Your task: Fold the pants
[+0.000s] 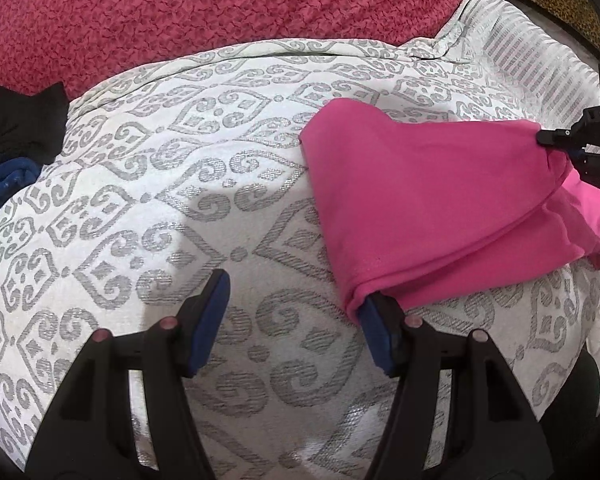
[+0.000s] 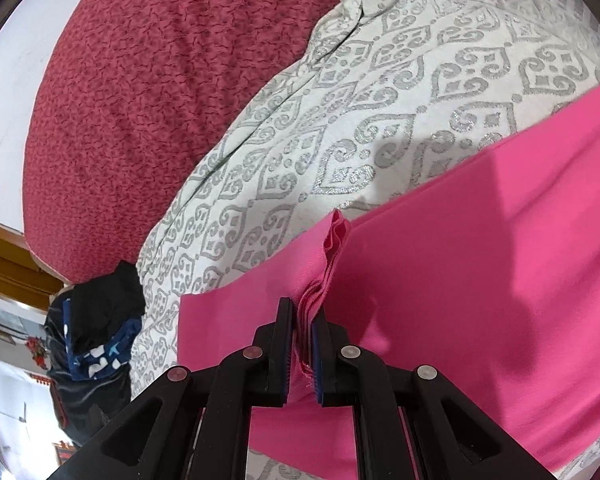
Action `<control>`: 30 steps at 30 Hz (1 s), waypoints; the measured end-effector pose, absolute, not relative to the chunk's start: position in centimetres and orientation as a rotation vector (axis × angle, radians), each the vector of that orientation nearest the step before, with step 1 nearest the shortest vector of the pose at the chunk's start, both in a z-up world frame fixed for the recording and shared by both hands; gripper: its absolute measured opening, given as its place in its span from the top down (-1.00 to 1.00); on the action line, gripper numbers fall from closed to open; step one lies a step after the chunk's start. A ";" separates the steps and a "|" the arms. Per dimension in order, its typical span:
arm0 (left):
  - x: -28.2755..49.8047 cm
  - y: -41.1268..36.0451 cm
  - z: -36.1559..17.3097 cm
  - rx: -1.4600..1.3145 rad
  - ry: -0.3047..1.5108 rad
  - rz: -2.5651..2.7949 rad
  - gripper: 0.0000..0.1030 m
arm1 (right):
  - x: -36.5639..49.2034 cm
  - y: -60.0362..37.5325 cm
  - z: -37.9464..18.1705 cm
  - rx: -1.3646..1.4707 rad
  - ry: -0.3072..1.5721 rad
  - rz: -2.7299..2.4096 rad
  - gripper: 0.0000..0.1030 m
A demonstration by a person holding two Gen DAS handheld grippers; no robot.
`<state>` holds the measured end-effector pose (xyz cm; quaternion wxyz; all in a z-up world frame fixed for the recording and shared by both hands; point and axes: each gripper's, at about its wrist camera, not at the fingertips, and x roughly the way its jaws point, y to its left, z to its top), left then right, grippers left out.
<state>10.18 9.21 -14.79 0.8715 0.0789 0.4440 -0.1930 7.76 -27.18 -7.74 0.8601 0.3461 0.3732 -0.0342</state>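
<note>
The pink pants lie folded on the patterned bed cover. A bunched edge is pinched by the right tongs. The left tongs are held wide, one pad under a fold corner.

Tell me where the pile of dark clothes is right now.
The dark clothes lie at the far left edge of the left wrist view, on the patterned white bedspread, just below the red blanket and far from the pink pants.

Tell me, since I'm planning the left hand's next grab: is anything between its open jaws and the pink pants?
Nothing visible. The left gripper is open, one finger already under the pants' near corner.
</note>
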 end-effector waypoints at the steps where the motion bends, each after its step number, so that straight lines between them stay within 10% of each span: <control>1: 10.2 9.2 -14.8 0.169 0.926 -0.403 -0.24 | 7.6 -27.3 -7.8 0.732 0.783 -0.069 0.86; 30: 7.8 8.5 -13.2 0.212 0.940 -0.471 -0.24 | 0.2 -31.6 -8.4 0.653 0.735 -0.360 0.56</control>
